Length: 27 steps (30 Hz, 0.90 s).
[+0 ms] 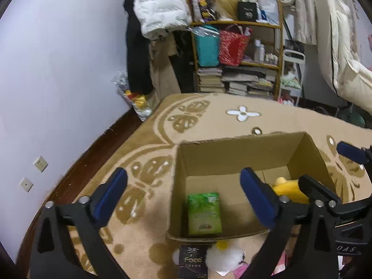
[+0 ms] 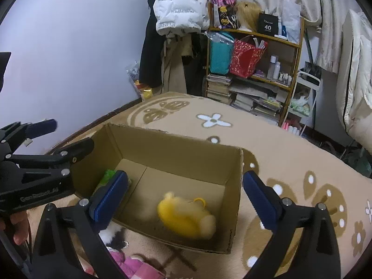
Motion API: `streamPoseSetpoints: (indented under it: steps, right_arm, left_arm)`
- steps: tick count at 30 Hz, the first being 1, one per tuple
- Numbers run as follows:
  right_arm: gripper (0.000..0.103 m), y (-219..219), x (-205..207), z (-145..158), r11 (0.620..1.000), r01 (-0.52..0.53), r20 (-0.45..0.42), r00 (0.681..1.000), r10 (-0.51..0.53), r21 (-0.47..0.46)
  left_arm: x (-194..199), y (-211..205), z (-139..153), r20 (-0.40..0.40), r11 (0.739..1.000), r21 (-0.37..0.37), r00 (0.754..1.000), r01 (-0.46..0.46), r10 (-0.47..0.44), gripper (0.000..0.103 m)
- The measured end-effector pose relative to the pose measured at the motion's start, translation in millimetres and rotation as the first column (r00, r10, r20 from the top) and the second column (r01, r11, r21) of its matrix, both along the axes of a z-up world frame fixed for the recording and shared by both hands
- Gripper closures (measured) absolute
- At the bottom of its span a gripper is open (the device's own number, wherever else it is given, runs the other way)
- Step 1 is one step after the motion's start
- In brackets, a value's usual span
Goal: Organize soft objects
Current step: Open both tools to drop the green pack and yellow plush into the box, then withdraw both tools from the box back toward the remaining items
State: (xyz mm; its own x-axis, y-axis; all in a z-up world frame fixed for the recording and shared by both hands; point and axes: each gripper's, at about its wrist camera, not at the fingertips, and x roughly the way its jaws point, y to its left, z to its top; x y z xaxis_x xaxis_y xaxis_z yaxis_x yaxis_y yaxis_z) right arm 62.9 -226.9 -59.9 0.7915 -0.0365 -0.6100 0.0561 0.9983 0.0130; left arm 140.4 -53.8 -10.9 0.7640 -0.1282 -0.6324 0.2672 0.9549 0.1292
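both tools released, empty | your left tool [image 1: 183, 198] over cardboard box [image 1: 241, 139], right tool [image 2: 186, 195] too | yellow plush [image 2: 186, 218], green pack [image 1: 204, 214] inside | black pack [image 1: 192, 264], white plush [image 1: 224, 259] on rug beside near wall, nearer left tool

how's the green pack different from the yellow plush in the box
The green pack is flat, rectangular and printed; the yellow plush is rounded and fuzzy, with a small ring on it. The pack lies at the left end of the box, the plush at the right. Both rest on the box floor, untouched.
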Motion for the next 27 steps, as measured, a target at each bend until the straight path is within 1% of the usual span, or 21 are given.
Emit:
streamPoseSetpoints:
  steps: [3,5,9,13,16,20,22,27]
  right_arm:
    - [0.000,-3,-3,2,1.000,0.011,-0.001,1.000,-0.011,0.013]
    - [0.000,-6,-6,2,0.999,0.016,-0.006,1.000,-0.016,0.029]
    - [0.000,-11,-14,6,0.998,0.035,-0.011,0.999,-0.034,0.057]
    - [0.000,-15,-26,11,0.994,0.044,-0.004,0.999,-0.044,0.095]
    - [0.000,-18,-36,14,0.990,0.049,-0.008,0.999,-0.048,0.136]
    - [0.000,-19,-49,15,0.986,0.051,-0.021,0.999,-0.048,0.157]
    - [0.000,-17,-55,15,0.987,0.052,-0.029,0.998,-0.048,0.151]
    - [0.000,-10,-73,16,0.987,0.056,-0.034,0.998,-0.052,0.151]
  left_arm:
    - [-4,9,5,0.013,0.999,0.010,0.999,-0.039,0.039,0.001]
    - [-7,15,8,0.001,0.998,0.009,0.998,-0.060,0.060,0.001]
    - [-17,31,11,-0.032,0.996,-0.017,0.995,-0.092,0.091,0.001]
    - [-30,42,11,-0.057,0.993,-0.011,0.992,-0.117,0.116,0.001]
    - [-41,51,8,-0.091,0.990,0.000,0.986,-0.140,0.139,0.001]
    - [-54,55,6,-0.123,0.990,0.030,0.983,-0.138,0.140,0.001]
    - [-62,54,6,-0.124,0.990,0.055,0.983,-0.127,0.133,0.001]
    - [-79,51,9,-0.121,0.993,0.068,0.987,-0.100,0.108,0.001]
